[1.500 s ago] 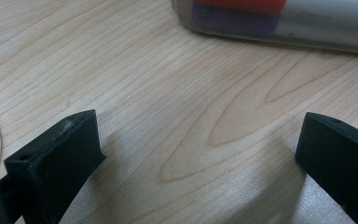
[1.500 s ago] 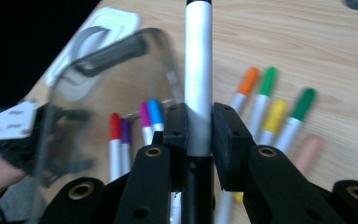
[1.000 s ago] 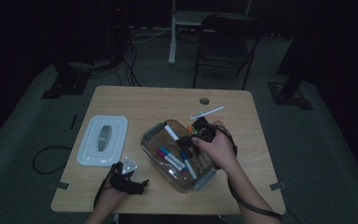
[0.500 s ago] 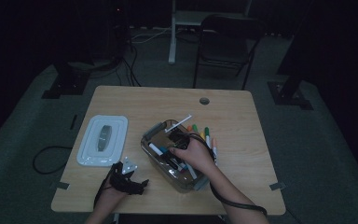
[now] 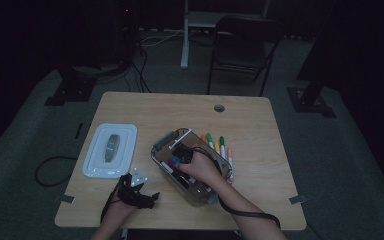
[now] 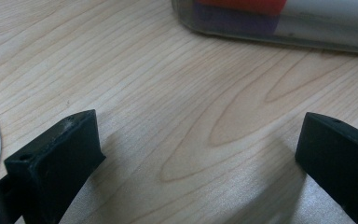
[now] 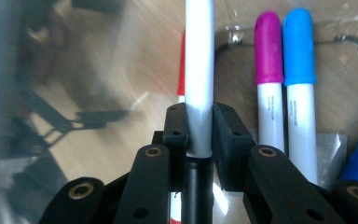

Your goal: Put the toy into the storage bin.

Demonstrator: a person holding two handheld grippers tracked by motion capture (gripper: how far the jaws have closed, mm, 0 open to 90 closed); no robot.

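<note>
My right gripper (image 5: 182, 159) reaches down into the clear plastic bin (image 5: 172, 136) at the middle of the table. In the right gripper view the gripper (image 7: 199, 122) is shut on a white-barrelled marker (image 7: 199, 70), which points away just above the bin's floor. Magenta (image 7: 269, 46) and light blue (image 7: 299, 46) capped markers lie to its right, and a red one (image 7: 182, 70) lies behind it. My left gripper (image 5: 140, 192) rests near the table's front left. Its jaws stand wide open over bare wood in the left gripper view (image 6: 200, 140).
Several markers (image 5: 220, 146) lie in a row on the table right of the bin. A white lid (image 5: 110, 150) lies flat at the left. The bin's near wall (image 6: 279, 23) shows just ahead of the left gripper. A chair (image 5: 240, 45) stands beyond the table.
The right hand has come down and leftward from above the bin's far right corner into the bin, carrying the white marker. The left hand has stayed put.
</note>
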